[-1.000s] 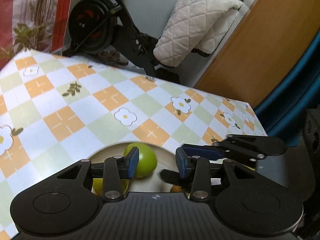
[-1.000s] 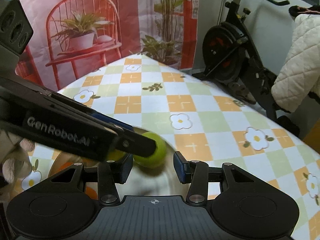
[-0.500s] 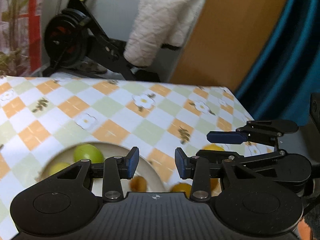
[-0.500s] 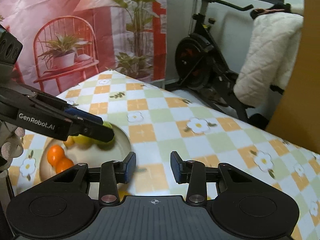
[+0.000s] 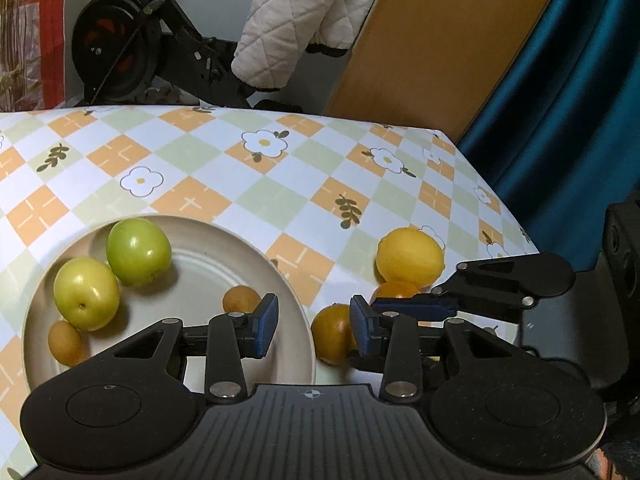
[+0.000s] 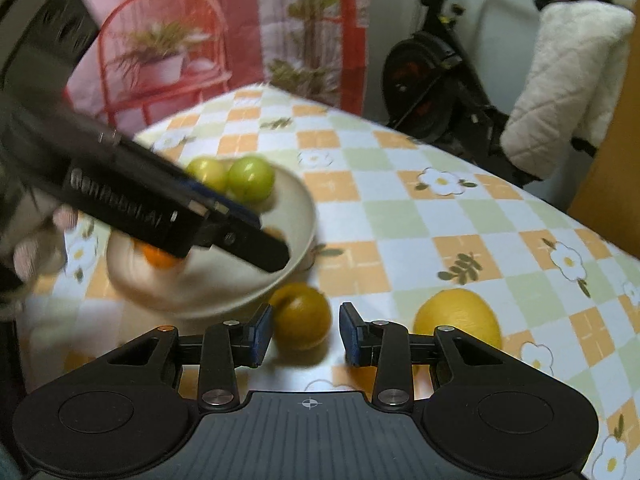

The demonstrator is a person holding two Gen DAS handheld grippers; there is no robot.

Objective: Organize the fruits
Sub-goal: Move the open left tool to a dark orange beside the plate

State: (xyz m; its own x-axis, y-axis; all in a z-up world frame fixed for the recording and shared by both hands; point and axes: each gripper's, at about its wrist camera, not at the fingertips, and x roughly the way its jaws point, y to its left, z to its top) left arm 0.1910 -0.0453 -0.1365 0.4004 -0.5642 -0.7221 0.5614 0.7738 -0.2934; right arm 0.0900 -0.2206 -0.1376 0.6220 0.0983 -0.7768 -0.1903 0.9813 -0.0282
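A beige plate [image 5: 208,264] holds two green fruits [image 5: 138,251] [image 5: 86,293] and two small orange fruits [image 5: 240,299] [image 5: 65,342]. It also shows in the right wrist view [image 6: 298,216]. On the tablecloth to its right lie an orange fruit [image 5: 332,334], a second orange one [image 5: 396,290] and a yellow lemon [image 5: 410,257]. My left gripper [image 5: 313,322] is open and empty over the plate's right rim. My right gripper [image 6: 306,334] is open, with the orange fruit [image 6: 301,315] between its jaws and untouched. The lemon [image 6: 456,318] lies to its right.
The table has a checked flowered cloth [image 5: 256,184], with its edge at the right by a blue curtain [image 5: 560,92]. An exercise bike [image 5: 132,40] with a white quilted cover [image 5: 296,20] and a wooden panel [image 5: 432,40] stand behind.
Both grippers have pulled back from the plate and shifted right. The right gripper has come down around the orange fruit on the cloth. The green fruit stays on the plate.
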